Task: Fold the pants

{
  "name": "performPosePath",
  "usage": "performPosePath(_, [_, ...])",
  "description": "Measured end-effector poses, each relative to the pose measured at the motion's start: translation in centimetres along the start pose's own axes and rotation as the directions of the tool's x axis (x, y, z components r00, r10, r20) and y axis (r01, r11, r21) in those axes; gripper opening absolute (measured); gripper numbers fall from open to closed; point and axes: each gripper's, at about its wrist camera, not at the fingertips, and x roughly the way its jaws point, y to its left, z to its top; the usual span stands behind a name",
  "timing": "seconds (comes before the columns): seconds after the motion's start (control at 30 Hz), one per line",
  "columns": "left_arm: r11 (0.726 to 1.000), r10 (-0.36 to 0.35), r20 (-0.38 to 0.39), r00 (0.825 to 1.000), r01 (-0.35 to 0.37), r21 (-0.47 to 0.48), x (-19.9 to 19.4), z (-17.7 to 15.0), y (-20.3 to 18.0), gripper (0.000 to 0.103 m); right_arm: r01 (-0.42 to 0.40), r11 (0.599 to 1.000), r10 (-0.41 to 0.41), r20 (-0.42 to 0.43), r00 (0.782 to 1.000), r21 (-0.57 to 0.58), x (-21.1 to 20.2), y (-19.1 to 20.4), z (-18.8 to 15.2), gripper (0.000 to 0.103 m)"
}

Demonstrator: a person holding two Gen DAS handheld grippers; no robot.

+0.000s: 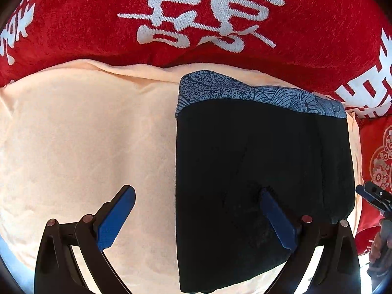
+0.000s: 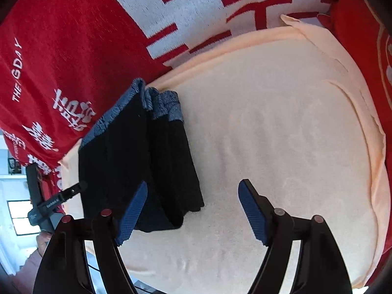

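Red blanket (image 1: 73,24): spread behind and beside the peach cover, white characters woven in.
Peach cover (image 1: 85,134): mostly bare, carrying the pants.
Pants (image 1: 257,171): on the peach cover, near its red-blanket edge; folded into a compact dark stack, patterned blue waistband (image 1: 245,93) toward the blanket.
Progress: seemingly done or nearly so; perhaps a last tidy.
Left tongs (image 1: 196,203): apart, empty, one finger over the pants.
Right tongs (image 2: 193,203): apart, empty, at the pants' near corner.
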Motion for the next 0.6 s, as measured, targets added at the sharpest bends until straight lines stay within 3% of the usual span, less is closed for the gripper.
performPosePath(0.37, [0.995,-0.097,-0.019,0.995,0.097,-0.015,1.3,0.3,1.2,0.102,-0.09,0.996,0.088,-0.072,0.994,-0.02,2.6,0.5,1.5,0.087])
performPosePath(0.47, [0.992,-0.128,-0.023,0.991,0.128,-0.01,1.4,0.6,2.1,0.102,-0.155,0.988,0.153,-0.104,0.983,-0.015,3.5,0.5,2.2,0.1])
performPosePath(0.6, [0.982,-0.188,-0.053,0.981,0.187,-0.013,2.5,1.1,2.9,0.102,-0.215,0.976,0.207,-0.167,0.964,-0.028,5.2,0.5,3.1,0.101])
